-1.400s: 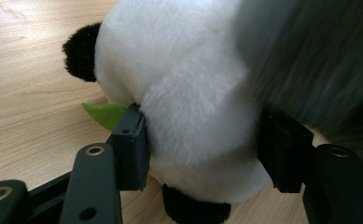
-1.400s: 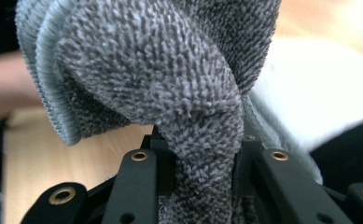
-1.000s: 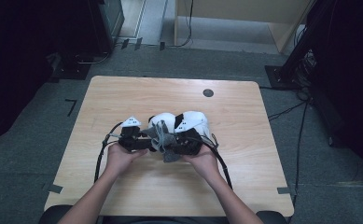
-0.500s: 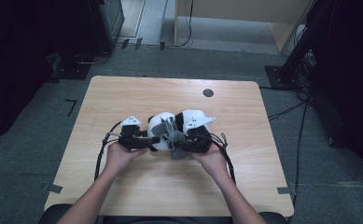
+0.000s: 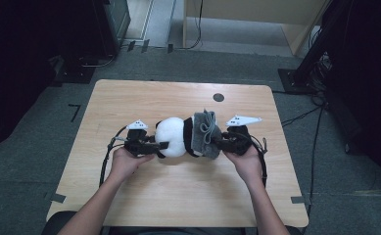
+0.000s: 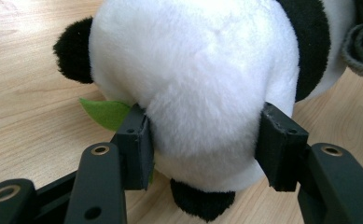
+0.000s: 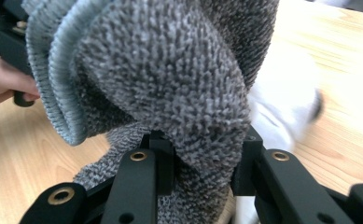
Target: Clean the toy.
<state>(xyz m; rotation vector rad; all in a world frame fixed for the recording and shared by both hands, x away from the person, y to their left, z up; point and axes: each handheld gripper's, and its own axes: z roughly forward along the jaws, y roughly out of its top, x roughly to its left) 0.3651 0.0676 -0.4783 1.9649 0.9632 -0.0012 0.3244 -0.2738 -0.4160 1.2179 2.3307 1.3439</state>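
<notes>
Two grippers share your load mid-table: your left gripper (image 6: 202, 140) pinches the plush panda (image 5: 174, 136), white with black patches and a green leaf. Your right gripper (image 7: 202, 163) clamps the fuzzy grey sock (image 5: 205, 133) against the panda's far end; neither carries readable writing.

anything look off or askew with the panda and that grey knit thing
Yes: the grey knit piece sits bunched and twisted over one end of the plush panda, not smoothly on. The right gripper pinches a fold of it; the left gripper clamps the panda.
</notes>
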